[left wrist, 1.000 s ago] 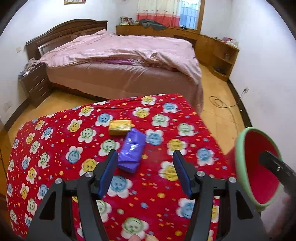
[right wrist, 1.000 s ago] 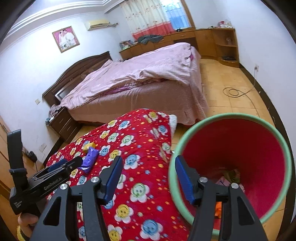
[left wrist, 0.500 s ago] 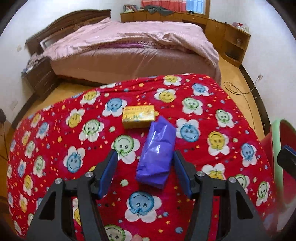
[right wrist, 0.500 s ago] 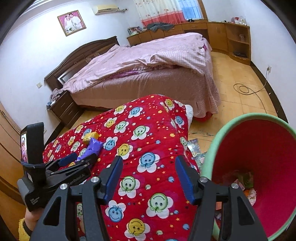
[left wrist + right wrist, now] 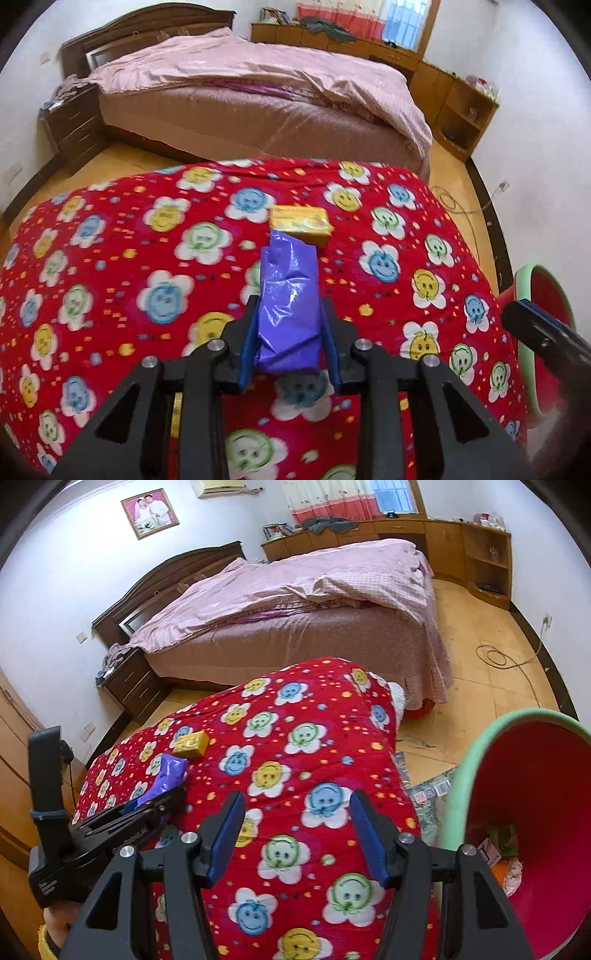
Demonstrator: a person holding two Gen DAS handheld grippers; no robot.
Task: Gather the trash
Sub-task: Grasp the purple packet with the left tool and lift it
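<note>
1. Purple wrapper (image 5: pixel 290 306), left wrist view: it sits between the two blue fingers (image 5: pixel 248 350) of the left hand-held gripper (image 5: pixel 290 349), which are closed against its sides. Its far end extends forward over the red flower-print blanket (image 5: pixel 110 258) covering the surface.
2. Left wrist view: a yellow box (image 5: pixel 300 223) lies on the blanket just beyond the wrapper's far end; whether the two touch cannot be told. The green-rimmed red bin (image 5: pixel 546 295) shows at the right edge, partly hidden by the other gripper's black body. A bed with pink covers (image 5: pixel 258 85) stands behind the surface.
3. Right wrist view: the right hand-held gripper (image 5: pixel 297 834) is spread wide with nothing between its fingers, above the blanket (image 5: pixel 295 738).
4. Right wrist view: the left hand-held gripper (image 5: pixel 155 801) appears at the left, with the purple wrapper (image 5: pixel 168 775) projecting from it; the yellow box (image 5: pixel 191 744) lies just past it.
5. Right wrist view: the bin (image 5: pixel 546 812) is at the right, tilted toward the camera, with several scraps inside. Printed wrappers (image 5: pixel 430 794) lie on the floor between bin and surface.
</note>
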